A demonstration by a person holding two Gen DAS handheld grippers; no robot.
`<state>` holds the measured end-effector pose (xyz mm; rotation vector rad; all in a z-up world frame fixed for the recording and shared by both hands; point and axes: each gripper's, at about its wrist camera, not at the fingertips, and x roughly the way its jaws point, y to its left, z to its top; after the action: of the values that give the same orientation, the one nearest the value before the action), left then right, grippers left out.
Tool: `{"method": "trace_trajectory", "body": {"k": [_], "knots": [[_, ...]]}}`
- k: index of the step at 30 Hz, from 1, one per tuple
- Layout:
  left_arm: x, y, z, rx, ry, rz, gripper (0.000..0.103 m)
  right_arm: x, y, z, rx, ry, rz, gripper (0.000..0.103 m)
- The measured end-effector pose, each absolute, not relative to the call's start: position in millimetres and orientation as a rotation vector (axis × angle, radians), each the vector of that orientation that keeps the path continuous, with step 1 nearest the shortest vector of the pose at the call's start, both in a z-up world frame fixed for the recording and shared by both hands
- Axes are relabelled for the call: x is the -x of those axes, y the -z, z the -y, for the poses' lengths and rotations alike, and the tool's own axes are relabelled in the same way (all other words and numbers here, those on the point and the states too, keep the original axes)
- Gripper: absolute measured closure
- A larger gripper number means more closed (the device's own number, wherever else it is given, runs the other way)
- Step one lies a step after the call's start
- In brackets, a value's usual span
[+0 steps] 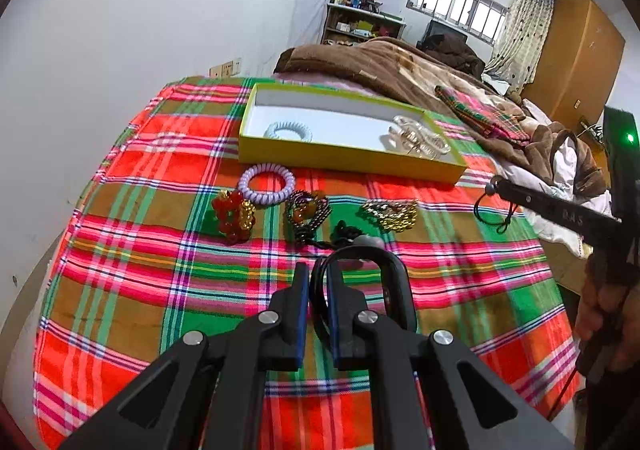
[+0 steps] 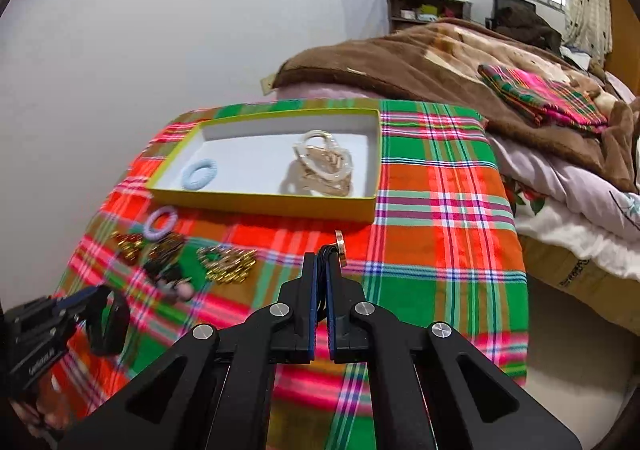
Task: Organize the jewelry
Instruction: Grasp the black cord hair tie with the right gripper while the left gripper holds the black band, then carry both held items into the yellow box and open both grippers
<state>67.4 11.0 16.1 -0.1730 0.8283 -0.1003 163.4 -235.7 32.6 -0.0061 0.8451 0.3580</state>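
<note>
My left gripper (image 1: 318, 268) is shut on a wide black band (image 1: 394, 274) that arcs to the right of its fingers; in the right wrist view it (image 2: 94, 296) hangs low at the left. My right gripper (image 2: 321, 260) is shut on a thin black cord (image 2: 328, 250) with a round gold pendant (image 2: 341, 246), above the plaid cloth just in front of the yellow-green box (image 2: 260, 204). The box (image 1: 348, 166) holds a light blue coil tie (image 1: 288, 130) and clear bangles (image 1: 416, 138). In front of it lie a purple coil tie (image 1: 266, 184), a red bead bracelet (image 1: 234, 218), a dark bead bracelet (image 1: 306, 212) and a gold chain (image 1: 390, 214).
A black cord with grey and pink beads (image 1: 348, 236) lies just beyond my left fingers. The plaid cloth (image 2: 440, 210) ends at the right, beside a bed with a brown blanket (image 2: 420, 62) and a folded plaid cloth (image 2: 544, 98). A white wall stands at the left.
</note>
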Motion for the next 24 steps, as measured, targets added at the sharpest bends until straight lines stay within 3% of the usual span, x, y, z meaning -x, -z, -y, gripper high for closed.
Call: {"method": "trace_trajectory", "body": {"k": [24], "knots": [[-50.4, -45.7, -4.0, 0.174, 0.123, -0.782, 0.094, -109.1, -68.6, 228.1, 0.067, -0.427, -0.765, 0.1]]}}
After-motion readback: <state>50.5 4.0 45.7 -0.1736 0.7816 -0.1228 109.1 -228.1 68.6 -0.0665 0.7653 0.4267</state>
